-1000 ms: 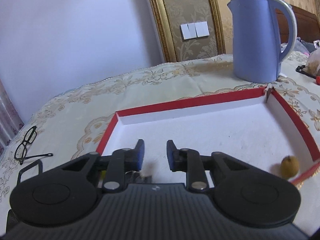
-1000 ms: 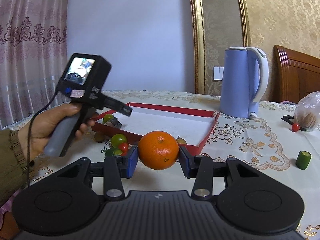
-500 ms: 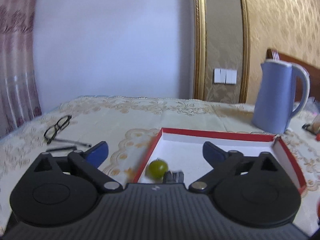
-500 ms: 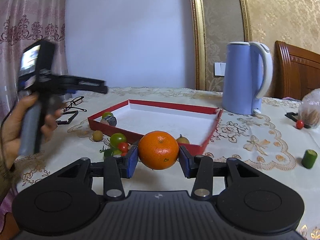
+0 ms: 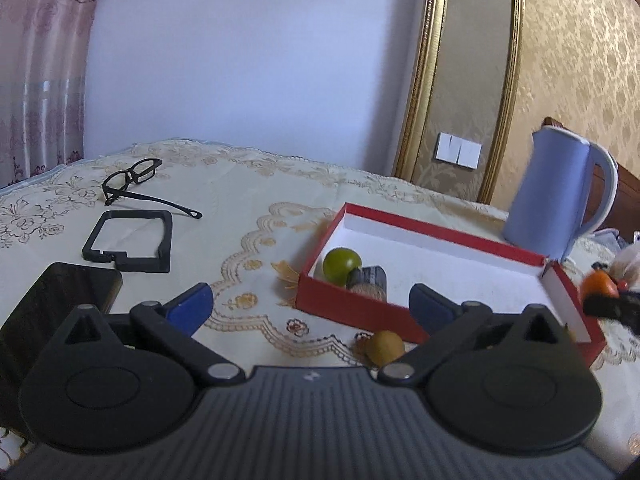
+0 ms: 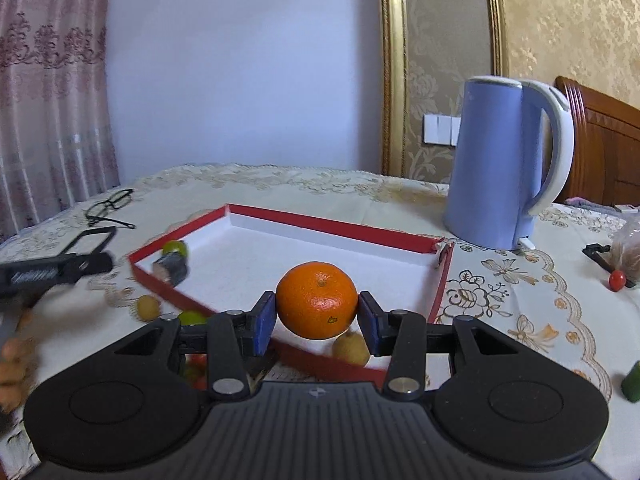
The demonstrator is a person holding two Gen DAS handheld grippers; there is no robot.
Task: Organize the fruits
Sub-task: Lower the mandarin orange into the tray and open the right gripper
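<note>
My right gripper [image 6: 317, 318] is shut on an orange [image 6: 317, 300] and holds it above the near edge of the red box [image 6: 340, 226]. The box has a white floor and holds a green fruit [image 6: 175, 247] and a dark cylinder [image 6: 171, 270] at its left corner. My left gripper [image 5: 310, 306] is wide open and empty, above the tablecloth left of the box [image 5: 360, 314]. A small yellow-brown fruit [image 5: 385, 346] lies on the cloth just outside the box. The orange [image 5: 598, 285] also shows at the right edge of the left wrist view.
A blue kettle [image 6: 508, 160] stands behind the box's far right corner. Glasses [image 5: 134, 180], a black frame [image 5: 130, 246] and a dark phone [image 5: 52, 304] lie to the left. Small fruits [image 6: 149, 306] lie before the box; a cherry tomato [image 6: 617, 279] and green piece [image 6: 632, 382] lie right.
My left gripper has opened wide, pulled back out of the box and swung left. My right gripper has carried the orange forward, over the box's near edge.
</note>
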